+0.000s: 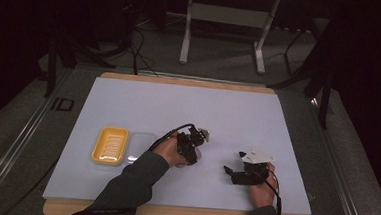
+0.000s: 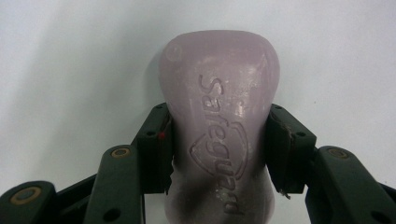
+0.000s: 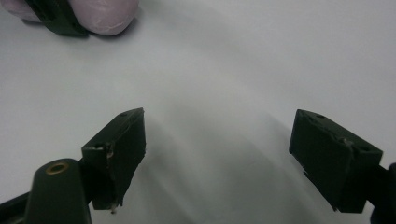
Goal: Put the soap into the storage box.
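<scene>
The right tongs [image 1: 230, 172] rest nearest the person on the white bench [image 1: 238, 115], jaws spread wide with nothing between. Just beyond, the left tongs [image 2: 217, 149] are clamped on a pale pink soap bar [image 2: 218, 116] lying on the bench. Farther left sits a yellow soap dish [image 1: 110, 145].

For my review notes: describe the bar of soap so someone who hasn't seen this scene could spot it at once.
On the white table mat, look right of the yellow soap dish to the left gripper. Clamped between its jaws lies the soap bar: pale lilac, rounded, with embossed lettering, the one pinkish thing there.
</scene>
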`<state>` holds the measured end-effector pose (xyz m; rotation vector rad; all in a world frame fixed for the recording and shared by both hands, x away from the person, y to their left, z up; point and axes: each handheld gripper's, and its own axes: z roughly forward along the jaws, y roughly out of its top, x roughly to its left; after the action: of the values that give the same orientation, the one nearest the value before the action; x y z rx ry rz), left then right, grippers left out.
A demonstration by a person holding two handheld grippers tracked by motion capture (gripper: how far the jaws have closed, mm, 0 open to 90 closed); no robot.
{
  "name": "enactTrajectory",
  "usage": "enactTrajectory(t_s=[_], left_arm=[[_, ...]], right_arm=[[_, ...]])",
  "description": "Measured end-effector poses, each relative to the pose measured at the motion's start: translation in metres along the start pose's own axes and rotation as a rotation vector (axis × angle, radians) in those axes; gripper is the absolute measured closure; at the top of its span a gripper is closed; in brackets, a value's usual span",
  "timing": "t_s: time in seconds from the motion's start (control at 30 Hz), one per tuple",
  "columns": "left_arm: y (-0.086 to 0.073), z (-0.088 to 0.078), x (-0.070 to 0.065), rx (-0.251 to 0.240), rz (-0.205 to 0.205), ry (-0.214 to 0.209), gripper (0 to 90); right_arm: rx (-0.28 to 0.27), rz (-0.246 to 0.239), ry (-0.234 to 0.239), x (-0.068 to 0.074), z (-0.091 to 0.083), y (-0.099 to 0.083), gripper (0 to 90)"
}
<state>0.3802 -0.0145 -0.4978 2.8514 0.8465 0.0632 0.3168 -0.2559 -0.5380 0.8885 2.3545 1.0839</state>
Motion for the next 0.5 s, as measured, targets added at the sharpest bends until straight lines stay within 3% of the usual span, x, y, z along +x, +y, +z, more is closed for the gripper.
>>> enactTrajectory(t_s=[0.5], left_arm=[[-0.0033,-0.0068,0.0065,-0.009,0.006,0.012,49.4]], right_arm=[[-0.002,0.000,0.000,0.0001,-0.0002,0.0000,18.2]])
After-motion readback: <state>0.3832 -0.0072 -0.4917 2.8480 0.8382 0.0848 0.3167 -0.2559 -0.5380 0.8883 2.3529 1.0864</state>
